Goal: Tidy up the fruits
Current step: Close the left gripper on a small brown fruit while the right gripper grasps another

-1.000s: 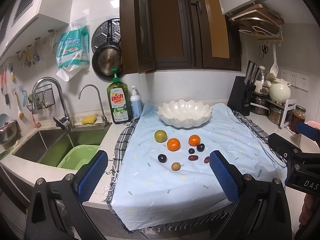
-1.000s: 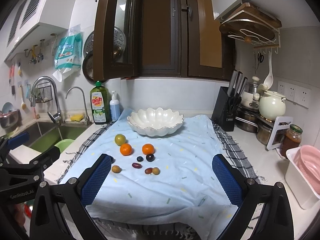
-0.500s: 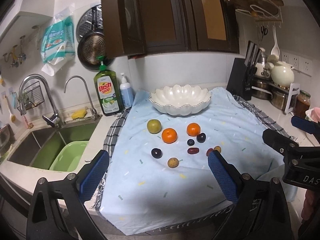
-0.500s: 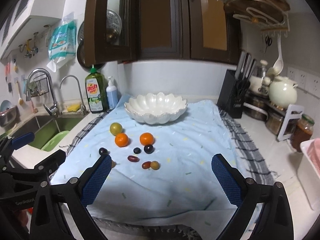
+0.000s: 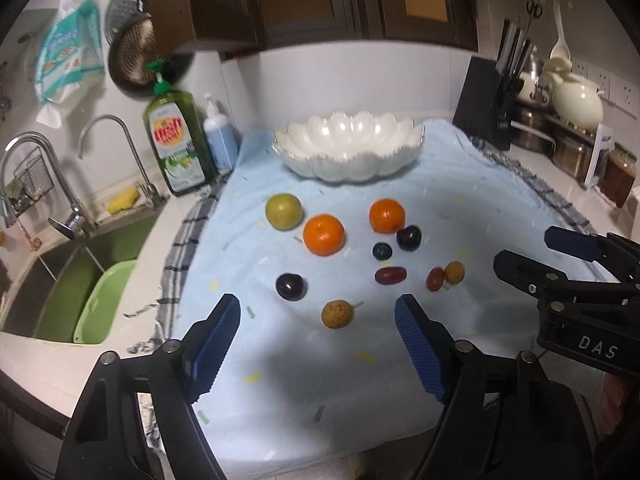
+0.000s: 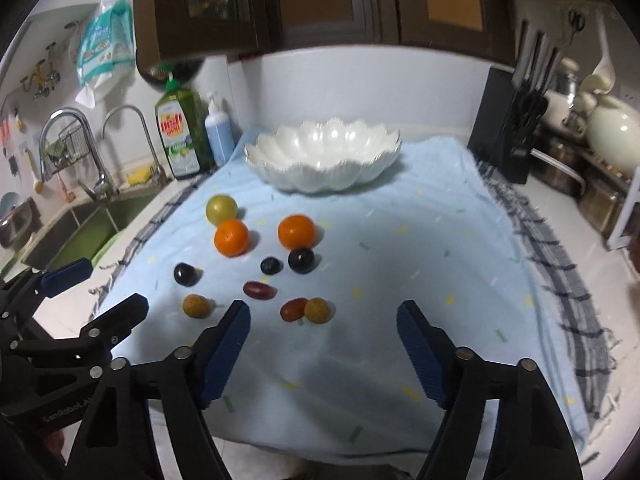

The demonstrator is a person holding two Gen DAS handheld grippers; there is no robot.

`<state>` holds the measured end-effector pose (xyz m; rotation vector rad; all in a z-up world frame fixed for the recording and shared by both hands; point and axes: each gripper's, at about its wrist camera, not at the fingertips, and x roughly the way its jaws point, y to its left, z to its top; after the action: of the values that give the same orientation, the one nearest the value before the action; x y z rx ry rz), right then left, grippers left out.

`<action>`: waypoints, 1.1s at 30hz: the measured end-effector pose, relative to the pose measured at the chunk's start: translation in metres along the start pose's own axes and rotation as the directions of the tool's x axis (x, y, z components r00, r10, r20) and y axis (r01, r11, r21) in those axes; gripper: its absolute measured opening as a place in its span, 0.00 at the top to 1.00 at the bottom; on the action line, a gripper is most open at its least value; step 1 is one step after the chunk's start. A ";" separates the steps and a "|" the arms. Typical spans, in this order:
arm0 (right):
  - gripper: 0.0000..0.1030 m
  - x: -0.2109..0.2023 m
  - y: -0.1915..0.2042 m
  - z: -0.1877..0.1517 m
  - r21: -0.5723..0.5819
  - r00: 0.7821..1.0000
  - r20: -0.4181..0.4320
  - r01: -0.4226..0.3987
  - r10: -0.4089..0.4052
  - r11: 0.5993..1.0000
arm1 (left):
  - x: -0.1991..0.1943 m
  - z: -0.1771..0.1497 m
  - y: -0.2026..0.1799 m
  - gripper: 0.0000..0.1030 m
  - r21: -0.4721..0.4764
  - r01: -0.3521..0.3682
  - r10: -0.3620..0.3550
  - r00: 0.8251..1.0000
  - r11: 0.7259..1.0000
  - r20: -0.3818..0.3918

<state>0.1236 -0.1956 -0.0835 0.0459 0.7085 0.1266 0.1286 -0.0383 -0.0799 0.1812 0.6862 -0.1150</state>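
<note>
Several fruits lie on a light blue cloth [image 5: 472,216]: a green fruit [image 5: 283,211], two oranges [image 5: 323,234] [image 5: 386,215], dark plums [image 5: 291,286] [image 5: 409,237], a blueberry [image 5: 382,251], a red grape [image 5: 391,275] and small brown fruits [image 5: 337,313] [image 5: 455,272]. A white scalloped bowl [image 5: 349,145] stands empty behind them. My left gripper [image 5: 318,340] is open and empty, just before the near brown fruit. My right gripper [image 6: 323,338] is open and empty, near a brown fruit [image 6: 317,310] and a red one [image 6: 293,309]. The bowl also shows in the right wrist view [image 6: 323,160].
A sink [image 5: 76,276] with a green basin [image 5: 105,300] lies left, with faucets, a green dish soap bottle [image 5: 176,144] and a pump bottle [image 5: 219,140]. A knife block [image 5: 486,100], pots and a jar [image 5: 618,172] stand right. Dark cabinets hang above.
Both grippers have moved forward and down toward the fruits, which now look larger and closer. The jaws stand somewhat narrower than before. Nothing was picked up.
</note>
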 end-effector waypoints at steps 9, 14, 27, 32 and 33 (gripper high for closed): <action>0.44 0.051 -0.003 -0.002 0.011 0.995 -0.096 -0.040 0.041 0.999 | 0.049 -0.009 -0.002 0.39 -0.007 0.046 -0.046 0.993 0.999 -0.109; 0.51 0.067 -0.003 -0.004 0.013 0.991 -0.128 -0.047 0.048 0.999 | 0.063 -0.012 -0.001 0.44 -0.019 0.071 -0.073 0.987 0.997 -0.145; 0.67 0.083 -0.004 -0.005 0.034 0.985 -0.156 -0.065 0.070 0.997 | 0.081 -0.014 -0.002 0.61 -0.056 0.111 -0.119 0.978 0.992 -0.172; 0.75 0.085 -0.002 -0.004 0.036 0.984 -0.157 -0.084 0.088 0.996 | 0.084 -0.016 -0.002 0.66 -0.063 0.128 -0.138 0.974 0.990 -0.182; 0.75 0.085 -0.002 -0.004 0.031 0.984 -0.156 -0.082 0.085 0.996 | 0.084 -0.016 -0.002 0.68 -0.061 0.126 -0.135 0.974 0.990 -0.181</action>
<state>0.1849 -0.1861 -0.1413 0.0898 0.8663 0.2036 0.1833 -0.0413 -0.1459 0.0998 0.8857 -0.2087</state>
